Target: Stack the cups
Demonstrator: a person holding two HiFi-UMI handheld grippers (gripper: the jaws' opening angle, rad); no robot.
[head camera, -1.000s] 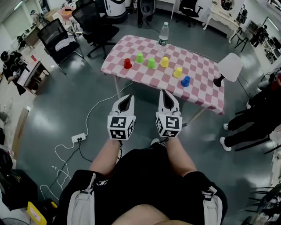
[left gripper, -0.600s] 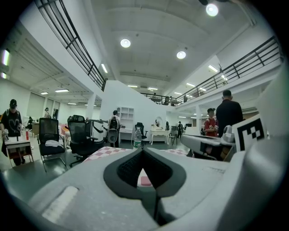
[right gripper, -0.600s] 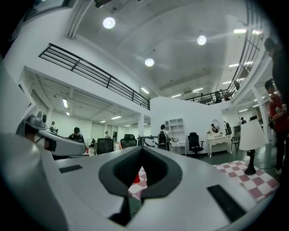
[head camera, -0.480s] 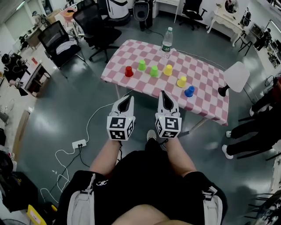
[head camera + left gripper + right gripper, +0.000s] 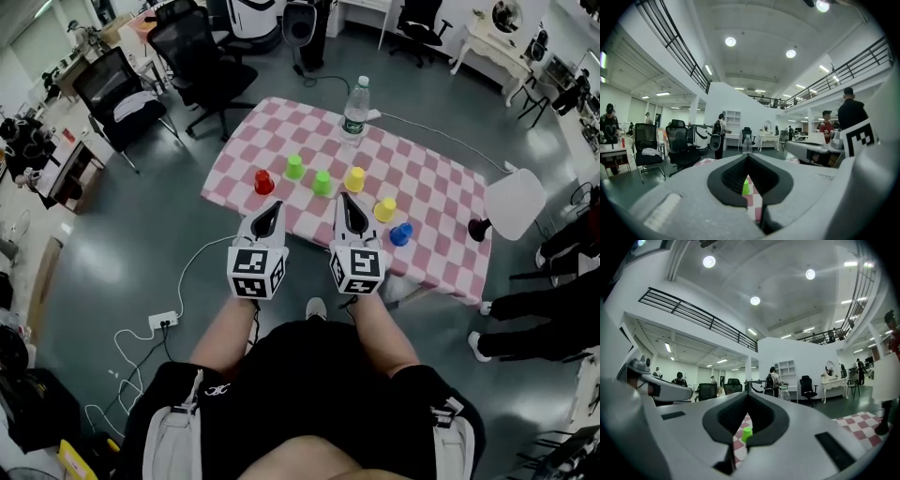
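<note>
Several small cups stand upside down in a loose row on the pink-and-white checked table [image 5: 431, 192]: a red cup [image 5: 263, 181], two green cups [image 5: 294, 166] [image 5: 322, 182], two yellow cups [image 5: 354, 178] [image 5: 384, 208] and a blue cup [image 5: 400, 233]. My left gripper [image 5: 274, 208] and right gripper [image 5: 348, 202] are held side by side at the table's near edge, both shut and empty, short of the cups. Through the closed jaws, a green cup [image 5: 746, 186] shows in the left gripper view and another green cup [image 5: 747, 433] in the right gripper view.
A water bottle [image 5: 353, 108] stands at the table's far edge. Black office chairs [image 5: 202, 47] are behind the table, and a white chair [image 5: 514, 202] is at its right end. A power strip with cables [image 5: 162, 322] lies on the floor at left. A person's legs [image 5: 534, 328] are at right.
The table and cups have come closer in the head view. Both grippers, still side by side and shut, now reach the table's near edge.
</note>
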